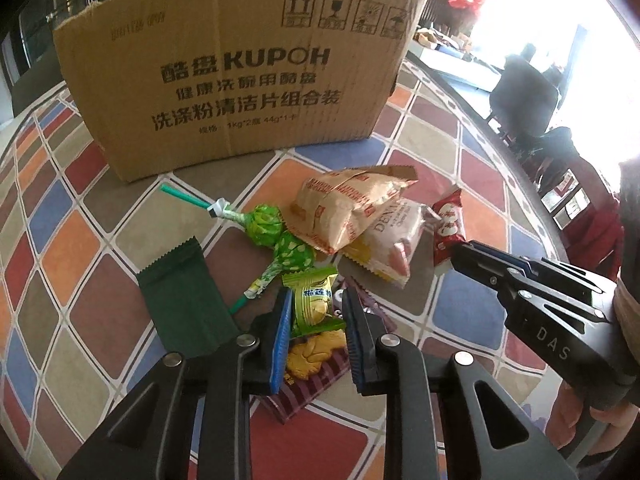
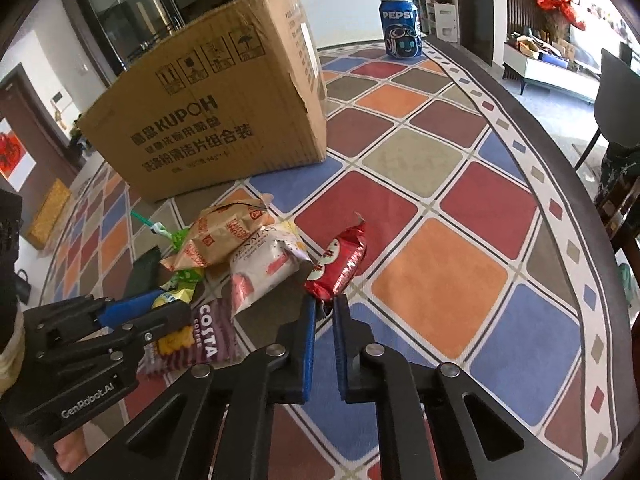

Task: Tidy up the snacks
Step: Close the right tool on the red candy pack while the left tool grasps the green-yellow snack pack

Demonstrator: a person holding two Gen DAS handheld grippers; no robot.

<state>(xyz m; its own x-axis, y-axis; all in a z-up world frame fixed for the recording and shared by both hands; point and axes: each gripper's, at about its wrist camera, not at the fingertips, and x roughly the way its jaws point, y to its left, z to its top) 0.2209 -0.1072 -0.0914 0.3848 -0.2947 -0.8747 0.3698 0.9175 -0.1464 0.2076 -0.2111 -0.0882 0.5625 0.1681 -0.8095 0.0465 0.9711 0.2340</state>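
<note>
Left hand-held gripper (image 1: 316, 312) straddles yellow-green candy packet (image 1: 314, 304), not clenched yet; we close squarely. Right hand-held gripper (image 2: 322, 308) pinches red snack packet (image 2: 338, 262) tail; we lift slowly toward cardboard box (image 2: 216, 96).

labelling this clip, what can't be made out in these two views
- Inside of the cardboard box: both views show only outer walls.
- Costa packet: partly under the left gripper in the right view.
- Red snack end: hidden between the right gripper jaws.
</note>
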